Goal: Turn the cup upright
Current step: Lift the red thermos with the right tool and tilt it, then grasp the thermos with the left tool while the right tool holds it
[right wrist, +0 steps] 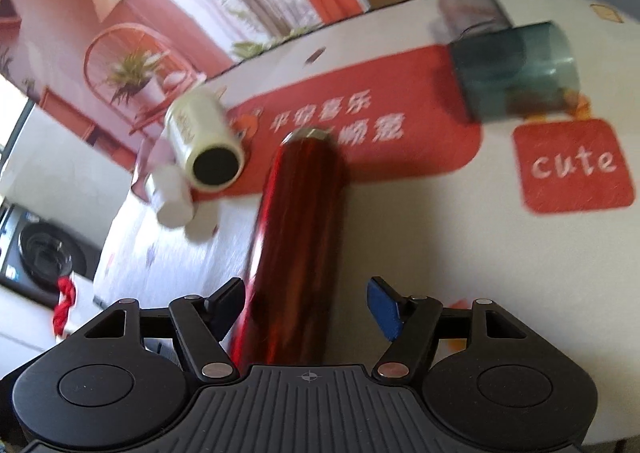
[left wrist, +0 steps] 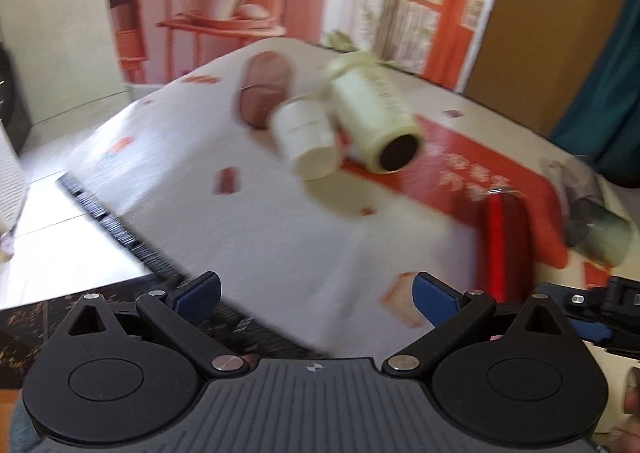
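My right tongs (right wrist: 306,309) stand wide apart, one finger on either side of the red metallic flask (right wrist: 296,249), which lies on its side along my line of sight with its silver-rimmed end pointing away from me. The left finger looks just beside the flask's flank; the blur keeps me from telling whether it touches, and the right finger is clear of it.

My left tongs (left wrist: 316,299) are also spread apart and hold nothing, hovering over the near edge of the desk (left wrist: 256,237) with only white cloth between the blue pads (left wrist: 434,299). In the left view the red flask (left wrist: 506,241) shows to the right of those tongs, and a part of my right tongs (left wrist: 608,309) shows at the far right edge.

Beyond the flask, a cream cylindrical cup (right wrist: 206,141) lies on its side, its dark round end turned towards me, resting at the edge of the big red patch (right wrist: 360,133) printed on the cloth. Just beside it lies a smaller white cylinder (right wrist: 174,199), joined by a pale strap as far as I can tell. To the right a dark translucent tumbler (right wrist: 516,73) lies on its side too, near a red square printed "cute" (right wrist: 574,167). Farther left in the left view a pinkish translucent cup (left wrist: 262,89) rests on the cloth.
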`<state>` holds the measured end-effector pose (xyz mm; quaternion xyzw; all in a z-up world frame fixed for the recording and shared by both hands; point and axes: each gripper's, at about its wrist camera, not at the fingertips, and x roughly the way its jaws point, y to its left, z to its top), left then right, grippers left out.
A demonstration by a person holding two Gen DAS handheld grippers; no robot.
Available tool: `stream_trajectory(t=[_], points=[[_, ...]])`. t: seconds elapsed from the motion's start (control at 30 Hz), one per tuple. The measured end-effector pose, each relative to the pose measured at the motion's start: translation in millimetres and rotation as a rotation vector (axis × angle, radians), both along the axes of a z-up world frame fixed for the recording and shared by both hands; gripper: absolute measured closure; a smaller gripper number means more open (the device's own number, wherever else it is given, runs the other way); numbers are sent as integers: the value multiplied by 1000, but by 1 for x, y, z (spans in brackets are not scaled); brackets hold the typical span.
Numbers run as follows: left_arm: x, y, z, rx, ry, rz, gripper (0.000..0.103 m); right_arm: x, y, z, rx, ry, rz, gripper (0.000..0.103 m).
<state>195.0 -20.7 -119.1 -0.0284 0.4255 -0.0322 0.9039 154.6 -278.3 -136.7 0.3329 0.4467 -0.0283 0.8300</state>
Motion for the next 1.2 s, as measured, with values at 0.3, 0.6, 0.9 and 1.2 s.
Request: stream_trajectory(t=[0.3, 0.6, 0.9, 1.2], points=[[35, -70, 0, -83, 51, -216, 13, -9, -44, -3, -30, 13, -92, 38], [110, -116, -11, -24, 178, -371, 20, -6, -7, -2, -148, 36, 53, 38], [161, -134, -40, -60, 323, -497, 25, 24, 26, 4, -154, -3, 214, 29], [171, -122, -54, -184, 410, -560, 37, 73, 36, -9, -130, 14, 308, 29]])
